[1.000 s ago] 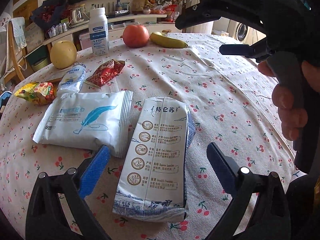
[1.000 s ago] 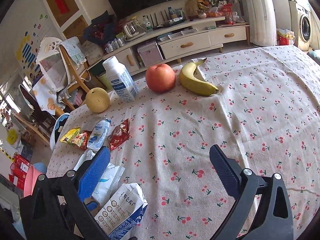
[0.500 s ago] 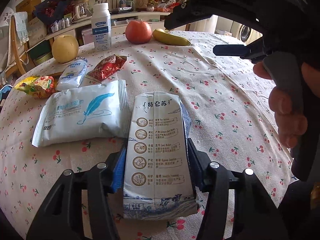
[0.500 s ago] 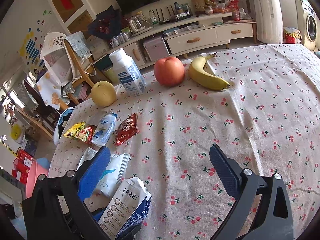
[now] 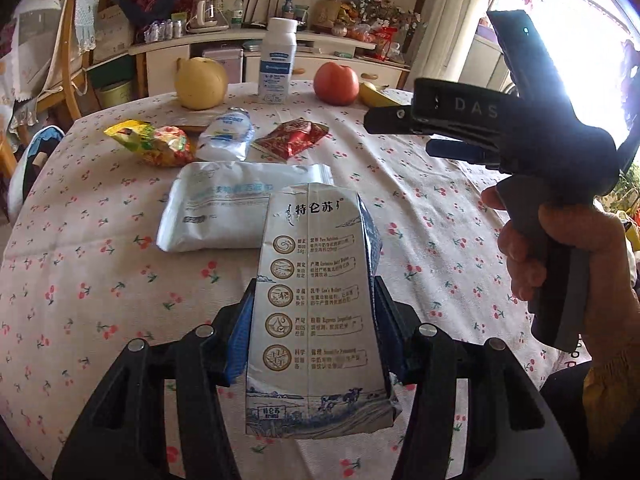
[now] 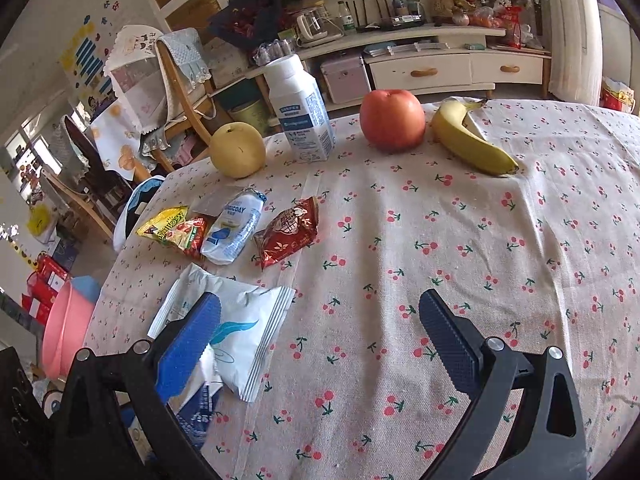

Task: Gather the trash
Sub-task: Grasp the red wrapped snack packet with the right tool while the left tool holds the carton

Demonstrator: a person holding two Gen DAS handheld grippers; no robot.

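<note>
My left gripper (image 5: 310, 324) is shut on a flattened white milk carton (image 5: 316, 304) with blue print and holds it above the table. Behind it lie a white wipes pack (image 5: 224, 208), a red snack wrapper (image 5: 292, 142), a white-blue pouch (image 5: 226, 134) and a yellow snack wrapper (image 5: 154, 144). My right gripper (image 6: 320, 340) is open and empty above the cloth. The wipes pack (image 6: 248, 332) lies under its left finger. The red wrapper (image 6: 288, 232), the pouch (image 6: 234, 228) and the yellow wrapper (image 6: 176, 230) lie beyond.
At the table's far edge stand a yellow pear (image 6: 238, 150), a white bottle (image 6: 300, 114), a red apple (image 6: 392, 118) and a banana (image 6: 468, 140). A pink bin (image 6: 66, 332) stands on the floor at the left. A chair (image 6: 180, 92) is behind the table.
My left gripper closed on the milk carton and lifted it off the cloth. My right gripper moved forward and lower over the table, staying open.
</note>
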